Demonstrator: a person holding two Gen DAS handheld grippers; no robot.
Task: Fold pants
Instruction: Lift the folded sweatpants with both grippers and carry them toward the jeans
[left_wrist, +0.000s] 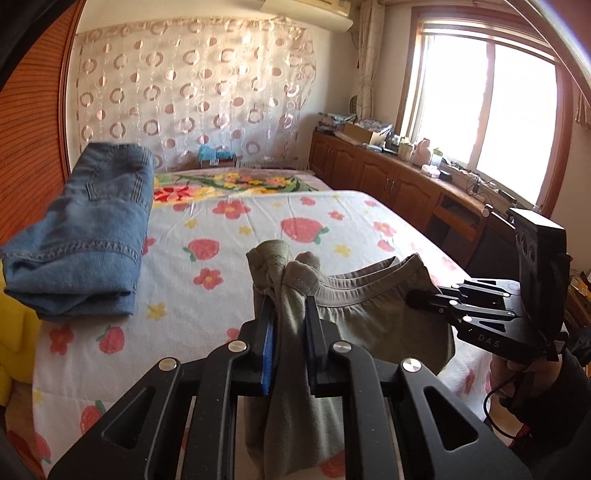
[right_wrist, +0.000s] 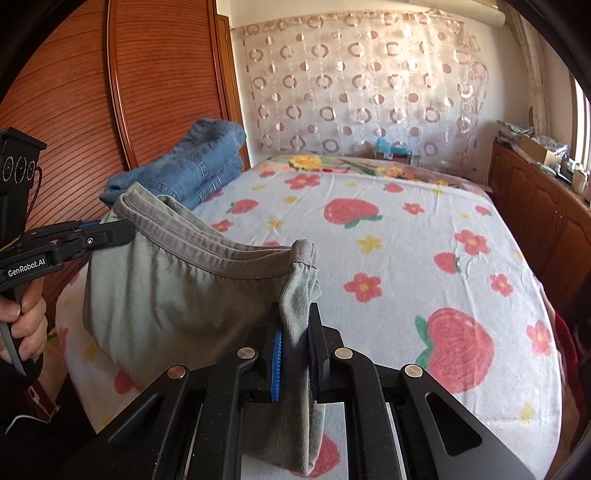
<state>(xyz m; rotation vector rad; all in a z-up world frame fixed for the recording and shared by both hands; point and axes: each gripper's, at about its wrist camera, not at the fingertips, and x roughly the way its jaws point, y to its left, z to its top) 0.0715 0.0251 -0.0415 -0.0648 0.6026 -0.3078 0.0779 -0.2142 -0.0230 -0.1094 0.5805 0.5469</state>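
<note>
Two grippers, left gripper and right gripper, each pinch a waistband corner of the olive pants, hanging above the bed (soft, light, limp); the waistband looks the surest hold.

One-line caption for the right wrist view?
Both grippers, right and left, pinch the olive pants by the waistband above the bed.

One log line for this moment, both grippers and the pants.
left gripper: shut on waistband | right gripper: shut on waistband | olive pants: lifted over bed | folded jeans: aside
</note>
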